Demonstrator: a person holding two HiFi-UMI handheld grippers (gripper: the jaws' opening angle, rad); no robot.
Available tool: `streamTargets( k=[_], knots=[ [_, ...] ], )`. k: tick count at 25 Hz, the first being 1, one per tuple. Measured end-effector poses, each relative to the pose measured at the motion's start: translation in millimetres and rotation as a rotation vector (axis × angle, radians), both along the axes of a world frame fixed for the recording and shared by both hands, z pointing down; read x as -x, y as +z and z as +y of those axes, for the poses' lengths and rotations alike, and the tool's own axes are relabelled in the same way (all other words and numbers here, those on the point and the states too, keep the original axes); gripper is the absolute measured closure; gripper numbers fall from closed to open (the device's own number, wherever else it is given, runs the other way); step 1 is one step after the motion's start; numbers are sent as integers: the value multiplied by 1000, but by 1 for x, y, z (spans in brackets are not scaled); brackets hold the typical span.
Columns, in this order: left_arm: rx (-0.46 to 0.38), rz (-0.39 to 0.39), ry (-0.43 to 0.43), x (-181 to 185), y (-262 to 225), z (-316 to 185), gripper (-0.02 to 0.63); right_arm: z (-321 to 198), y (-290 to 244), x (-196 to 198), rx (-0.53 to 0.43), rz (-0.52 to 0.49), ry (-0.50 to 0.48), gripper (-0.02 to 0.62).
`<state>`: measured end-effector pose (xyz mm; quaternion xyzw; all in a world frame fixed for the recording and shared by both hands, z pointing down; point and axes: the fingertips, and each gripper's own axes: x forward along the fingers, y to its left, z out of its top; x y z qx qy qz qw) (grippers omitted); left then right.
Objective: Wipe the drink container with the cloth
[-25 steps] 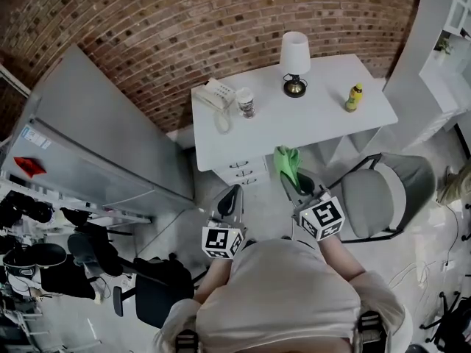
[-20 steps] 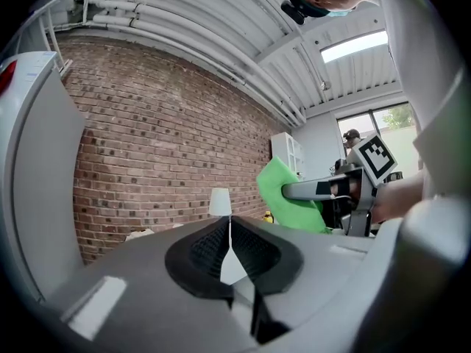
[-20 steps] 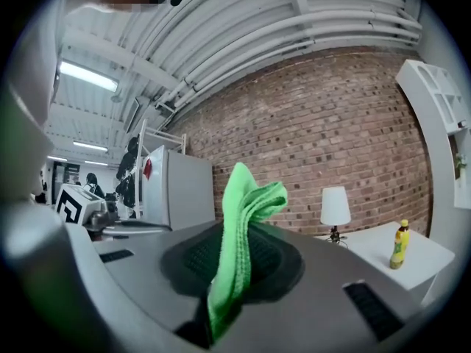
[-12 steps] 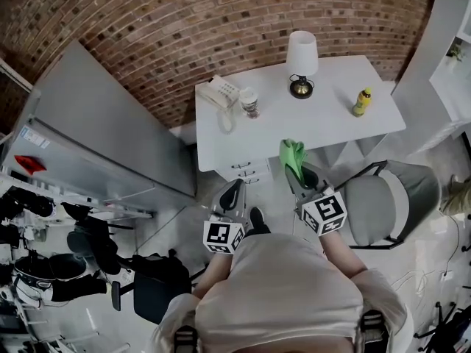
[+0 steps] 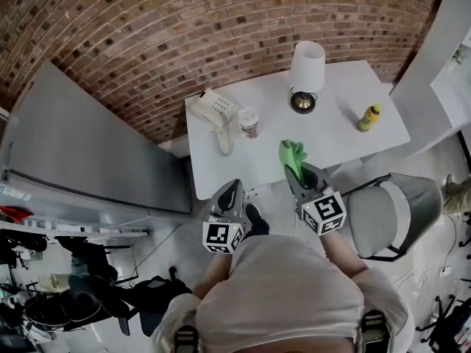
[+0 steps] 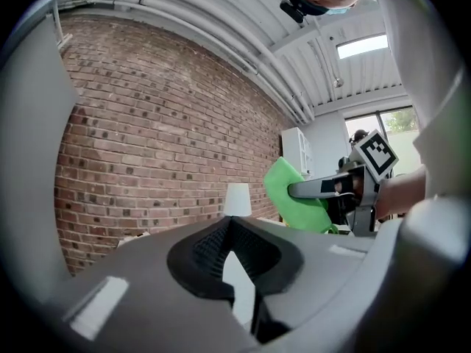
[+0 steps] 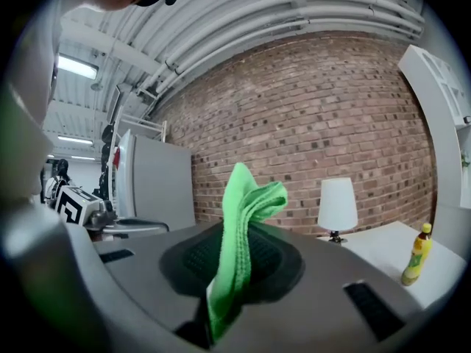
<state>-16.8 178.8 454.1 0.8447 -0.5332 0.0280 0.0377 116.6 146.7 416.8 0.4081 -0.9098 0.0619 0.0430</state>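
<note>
A yellow drink bottle [image 5: 369, 116] stands upright near the right end of the white table [image 5: 331, 134], and shows again at the right of the right gripper view [image 7: 417, 254]. A lidded cup [image 5: 249, 121] stands near the table's left part. My right gripper [image 5: 295, 169] is shut on a green cloth [image 5: 292, 155], held in the air over the table's front edge; the cloth [image 7: 241, 226] sticks up from between its jaws. My left gripper [image 5: 233, 187] is shut and empty, short of the table's front edge, left of the cloth [image 6: 294, 197].
A white-shaded lamp [image 5: 305, 68] stands at the table's back and a white telephone [image 5: 213, 112] at its left. A grey fridge [image 5: 88, 153] stands to the left, a grey chair [image 5: 390, 212] to the right, and a brick wall [image 5: 184, 28] behind.
The person has stepped closer to the table, so both grippers now sit at its front edge. The cloth stays clamped in the right gripper and the left stays shut.
</note>
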Motion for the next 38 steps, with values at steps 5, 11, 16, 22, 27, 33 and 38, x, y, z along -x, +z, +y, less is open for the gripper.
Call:
streamTargets(
  k=[5,11,16,22,27,33,38],
  knots=[
    [24,-47,77,32,11,-88,606,-79,7,34,25,17,43,554],
    [20,-89,189,50,17,-171,603,-155,11,58,42,18,94,554],
    [64,-109,173,46,36,-205,601,-188,20,51,74,24,90,554],
    [103,-126,91,49,63,-227,601,-220,27,52,107,47,-4,554],
    [136,-172,160,36,90,-234,413,-239,33,56,125,60,-43,554],
    [250,-253,267,25,148,-247,191,-247,41,60,152,56,-41,554],
    [366,-350,348,21,207,-258,127,-251,50,60,171,63,-24,554]
  ],
)
